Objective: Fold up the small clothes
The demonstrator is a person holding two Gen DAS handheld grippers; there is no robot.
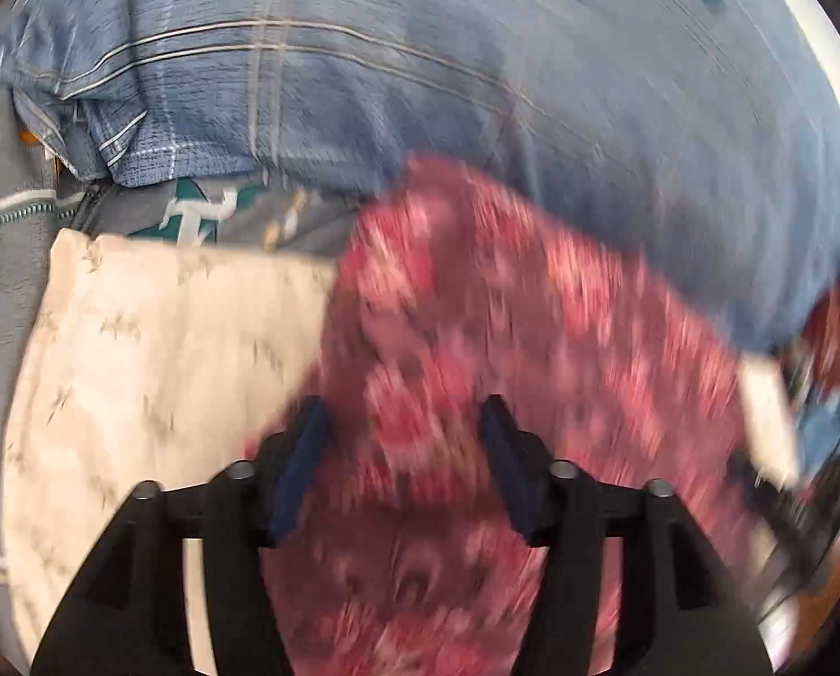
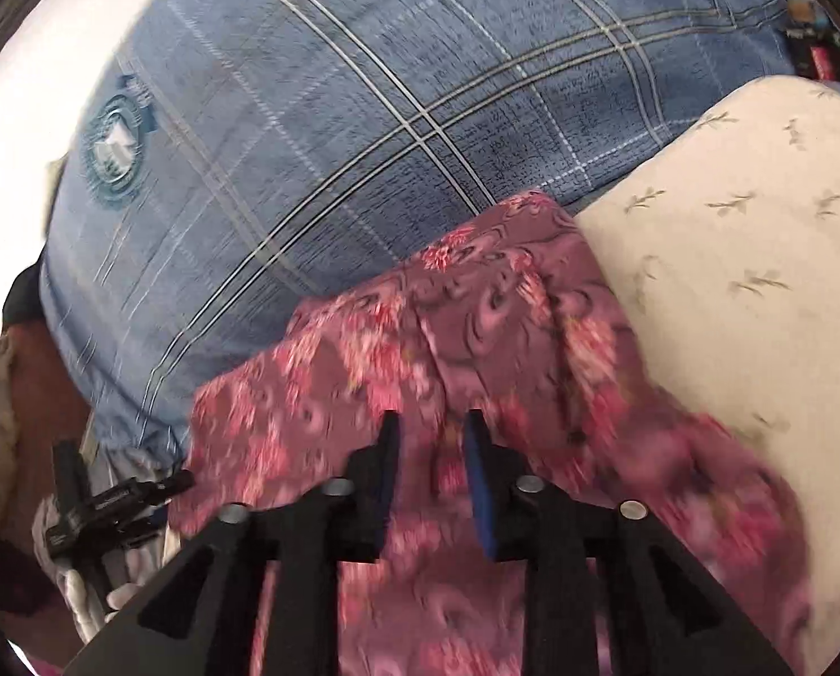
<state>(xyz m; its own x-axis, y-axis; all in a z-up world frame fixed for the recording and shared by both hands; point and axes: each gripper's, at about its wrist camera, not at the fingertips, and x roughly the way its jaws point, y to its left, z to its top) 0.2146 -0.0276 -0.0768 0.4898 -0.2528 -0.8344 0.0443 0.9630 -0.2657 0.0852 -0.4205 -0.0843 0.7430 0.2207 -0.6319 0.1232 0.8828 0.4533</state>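
A pink and maroon flowered garment (image 1: 493, 338) lies on a blue plaid bedcover (image 1: 420, 84), beside a cream pillow (image 1: 155, 349). My left gripper (image 1: 405, 422) is open just above the garment, with its fingers spread over the cloth. In the right wrist view the same garment (image 2: 363, 372) is bunched into a fold. My right gripper (image 2: 431, 434) has its fingers close together with a ridge of the cloth between them; I cannot tell whether they clamp it. The left wrist view is blurred by motion.
The plaid bedcover (image 2: 335, 129) fills the far side of both views. The cream pillow (image 2: 729, 259) lies to the right in the right wrist view. A grey zipped garment (image 1: 14, 214) lies at far left. A black tool (image 2: 110, 501) lies off the bed's left edge.
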